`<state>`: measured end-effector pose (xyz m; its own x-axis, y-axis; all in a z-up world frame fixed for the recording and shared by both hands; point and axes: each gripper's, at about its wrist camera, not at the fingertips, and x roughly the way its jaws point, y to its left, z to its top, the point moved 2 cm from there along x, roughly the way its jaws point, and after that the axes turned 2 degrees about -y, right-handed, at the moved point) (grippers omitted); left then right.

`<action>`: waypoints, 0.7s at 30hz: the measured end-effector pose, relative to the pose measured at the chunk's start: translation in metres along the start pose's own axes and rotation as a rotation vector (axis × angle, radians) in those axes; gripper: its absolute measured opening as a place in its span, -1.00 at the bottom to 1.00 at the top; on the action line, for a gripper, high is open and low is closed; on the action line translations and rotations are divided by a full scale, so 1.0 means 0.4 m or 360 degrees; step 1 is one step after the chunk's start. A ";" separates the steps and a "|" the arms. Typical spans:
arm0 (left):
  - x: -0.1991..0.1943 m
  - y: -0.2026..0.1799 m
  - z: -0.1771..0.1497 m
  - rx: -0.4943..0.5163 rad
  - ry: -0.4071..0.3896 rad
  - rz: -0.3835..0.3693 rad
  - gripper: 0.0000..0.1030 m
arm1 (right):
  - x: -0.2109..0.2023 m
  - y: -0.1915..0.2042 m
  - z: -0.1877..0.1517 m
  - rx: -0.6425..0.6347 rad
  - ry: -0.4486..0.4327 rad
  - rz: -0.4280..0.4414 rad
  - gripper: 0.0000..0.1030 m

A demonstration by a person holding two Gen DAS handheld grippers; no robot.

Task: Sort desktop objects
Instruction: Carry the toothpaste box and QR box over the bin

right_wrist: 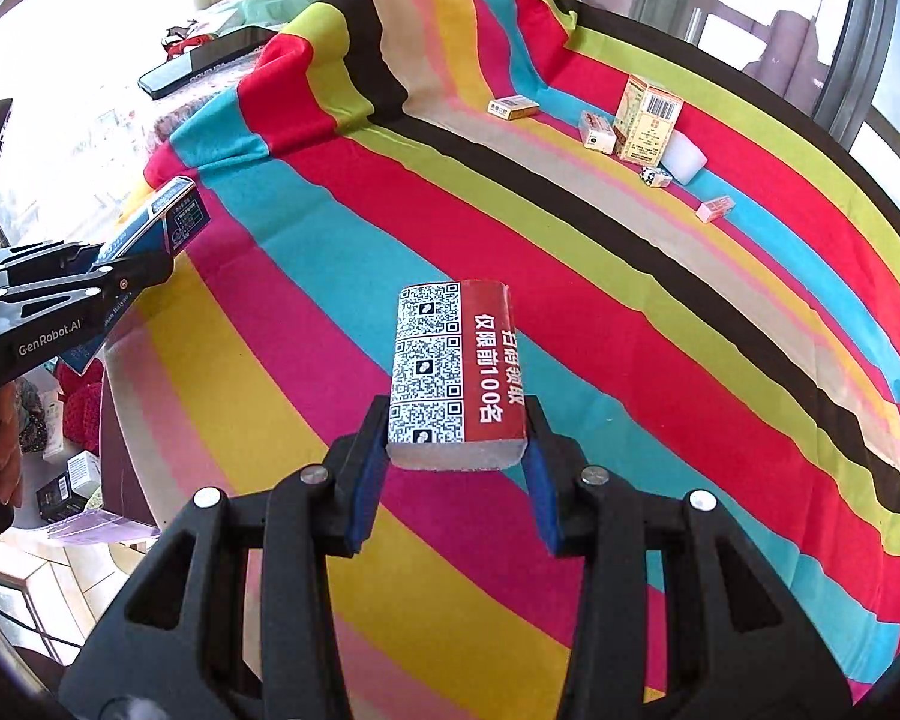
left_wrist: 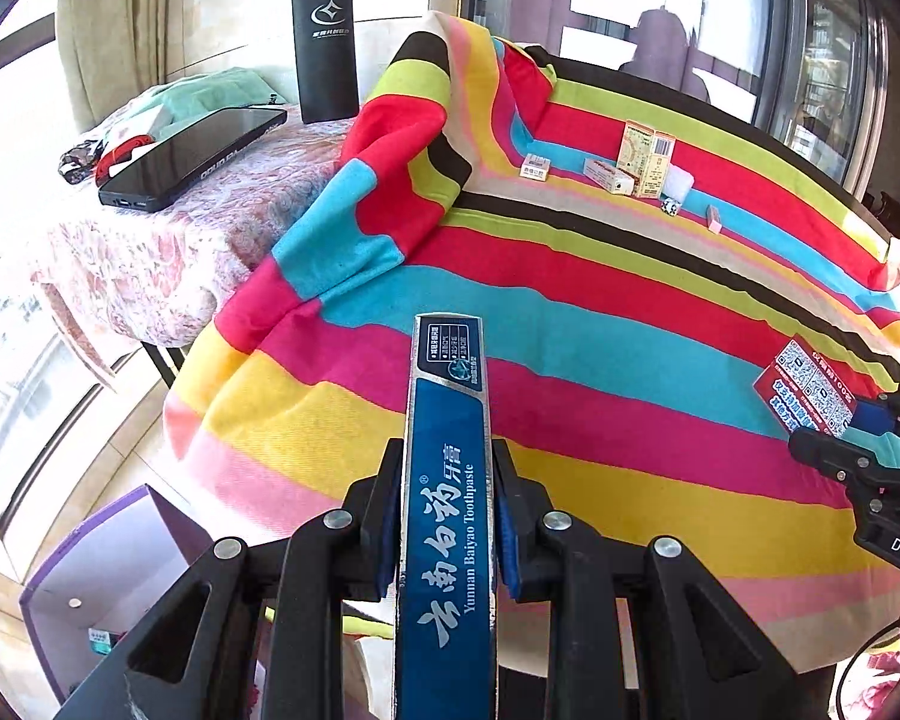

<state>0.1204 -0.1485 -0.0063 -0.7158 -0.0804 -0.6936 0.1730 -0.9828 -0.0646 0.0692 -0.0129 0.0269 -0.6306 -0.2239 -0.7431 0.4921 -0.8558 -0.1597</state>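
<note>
My left gripper (left_wrist: 447,462) is shut on a long blue toothpaste box (left_wrist: 447,420) that sticks out forward over the striped cloth (left_wrist: 570,312); the same box (right_wrist: 162,222) shows at the left of the right wrist view, in the left gripper (right_wrist: 120,270). A red packet printed with QR codes (right_wrist: 456,372) is pinched between the blue pads of my right gripper (right_wrist: 456,420), above the cloth (right_wrist: 630,330). That packet (left_wrist: 807,387) and the right gripper (left_wrist: 852,426) appear at the right edge of the left wrist view.
Small medicine boxes (left_wrist: 645,159), a white block (right_wrist: 684,159), a die (left_wrist: 671,207) and a pink eraser (right_wrist: 714,208) lie at the far side of the cloth. A black flask (left_wrist: 324,36) and a phone (left_wrist: 192,153) rest on a floral side table. A purple box (left_wrist: 108,570) stands below the table edge.
</note>
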 end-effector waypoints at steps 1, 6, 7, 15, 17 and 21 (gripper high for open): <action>-0.005 0.017 -0.009 -0.0019 -0.0001 0.0013 -0.48 | 0.001 0.012 0.004 -0.0017 -0.0001 0.0005 -0.13; -0.033 0.095 -0.050 -0.0104 -0.0006 0.0049 -0.48 | -0.003 0.068 0.021 -0.0092 -0.0002 0.0042 -0.13; -0.043 0.114 -0.059 -0.0127 -0.0011 0.0065 -0.48 | -0.005 0.083 0.024 -0.0113 -0.0003 0.0052 -0.13; -0.102 0.282 -0.114 -0.0333 -0.0059 0.0220 -0.48 | -0.013 0.246 0.066 -0.0327 -0.0031 0.0175 -0.13; -0.112 0.332 -0.131 -0.0397 -0.0060 0.0277 -0.48 | -0.014 0.309 0.075 -0.0413 -0.0042 0.0223 -0.13; -0.130 0.426 -0.169 -0.0516 -0.0057 0.0392 -0.48 | -0.018 0.445 0.072 -0.0615 -0.0050 0.0344 -0.13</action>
<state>0.2330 -0.3006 -0.0299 -0.6487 -0.3180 -0.6914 0.5421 -0.8308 -0.1264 0.1441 -0.1770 0.0225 -0.5034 -0.3979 -0.7669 0.7991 -0.5520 -0.2382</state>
